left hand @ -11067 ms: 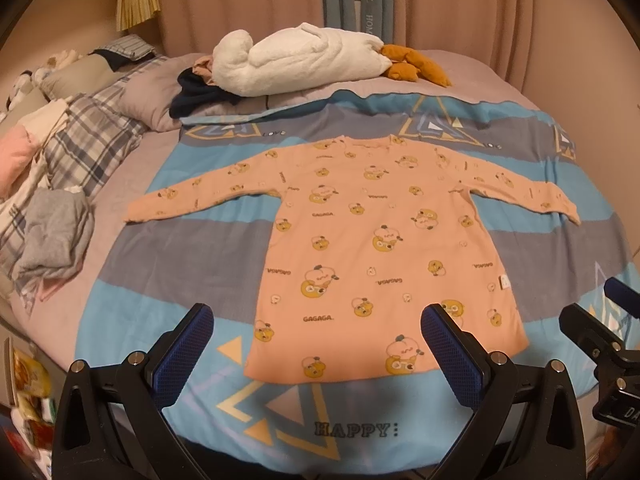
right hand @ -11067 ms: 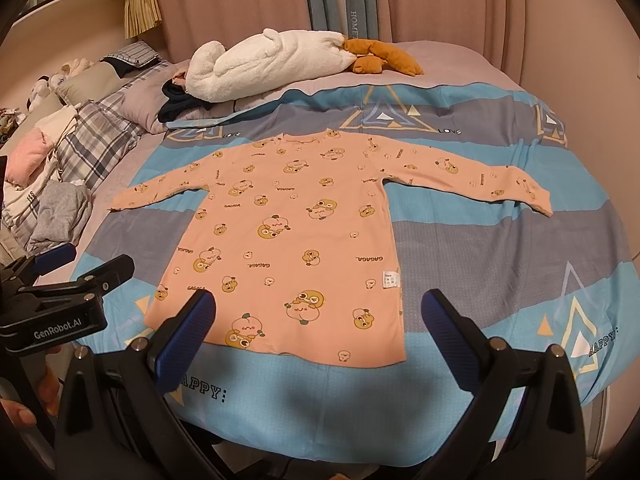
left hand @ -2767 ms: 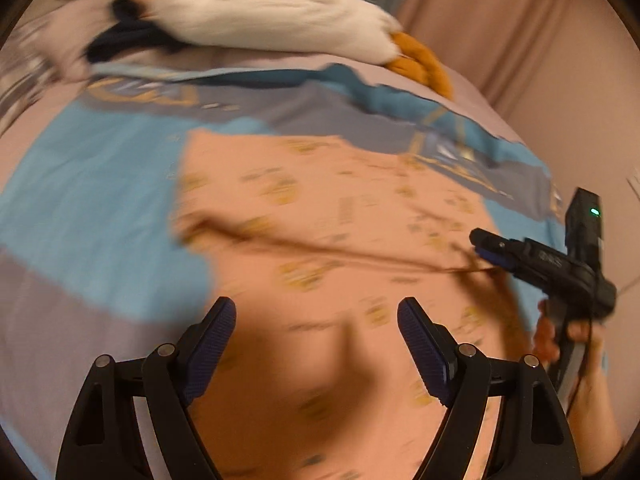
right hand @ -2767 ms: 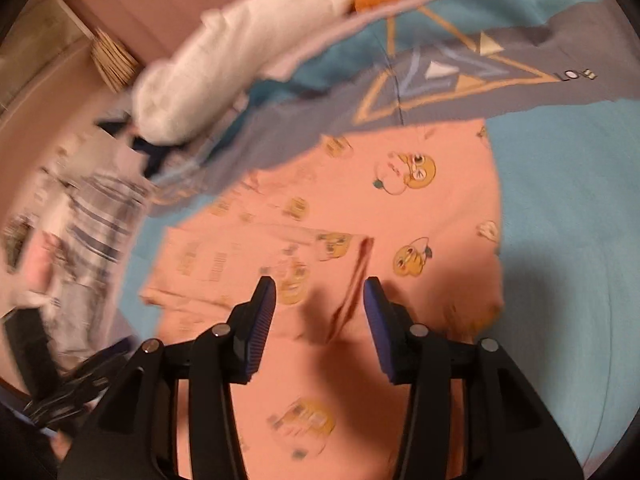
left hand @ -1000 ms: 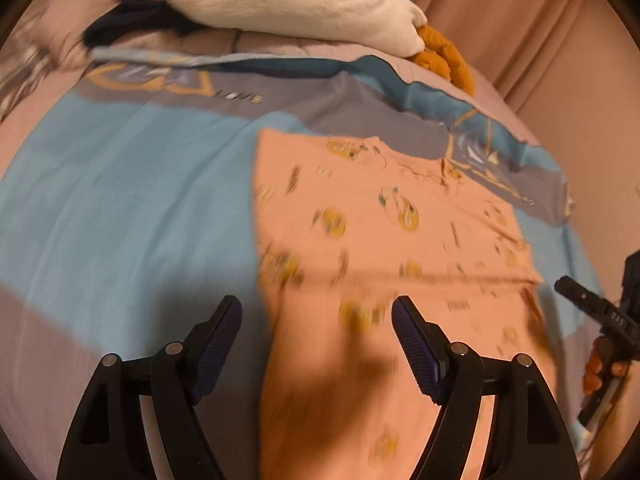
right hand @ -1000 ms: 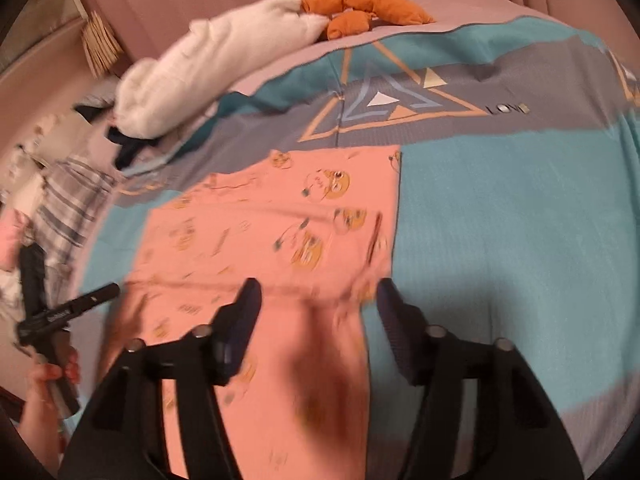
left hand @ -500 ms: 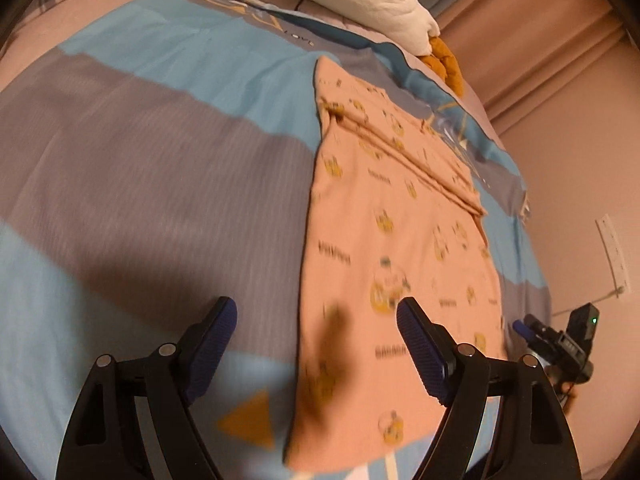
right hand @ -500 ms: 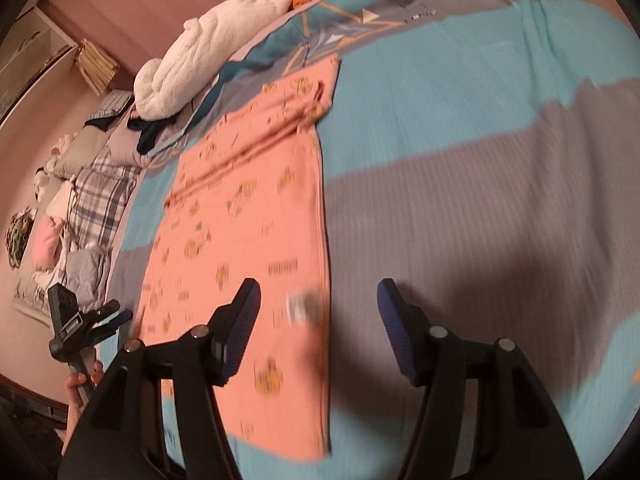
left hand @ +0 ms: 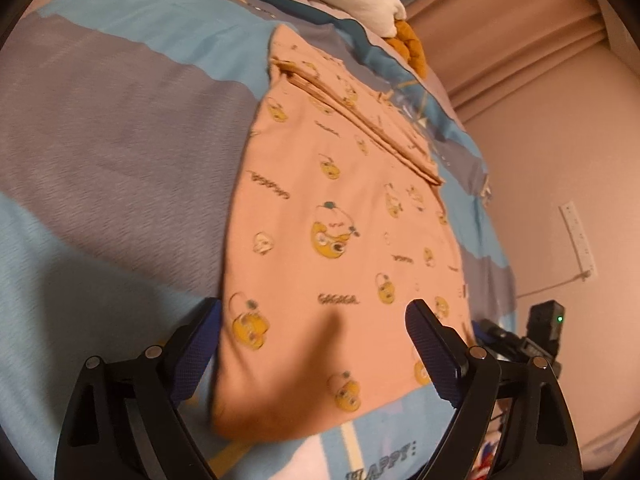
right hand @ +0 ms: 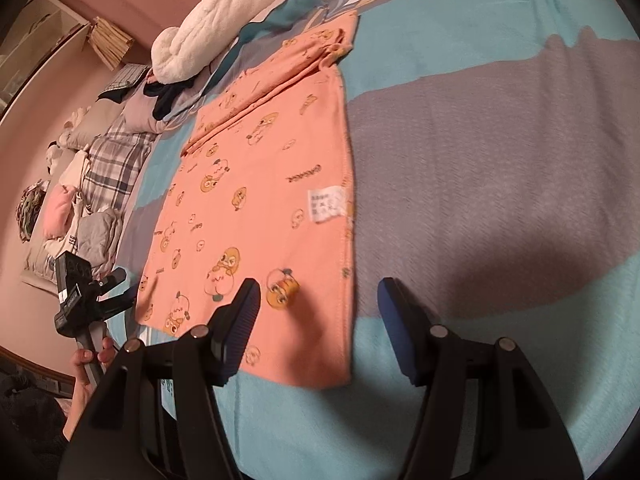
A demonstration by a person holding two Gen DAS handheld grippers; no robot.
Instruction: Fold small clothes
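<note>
The peach shirt (left hand: 340, 216) is lying flat on the striped bedspread (left hand: 104, 120), and both sleeves (right hand: 296, 60) are lying folded in across the chest, so it is making a long rectangle. I am judging that the sleeve folds are done and the fold of the hem toward the collar is remaining. The left gripper (left hand: 314, 344) is hovering wide open over the near left hem corner, holding nothing. The right gripper (right hand: 318, 326) is hovering wide open over the right hem corner, also empty.
</note>
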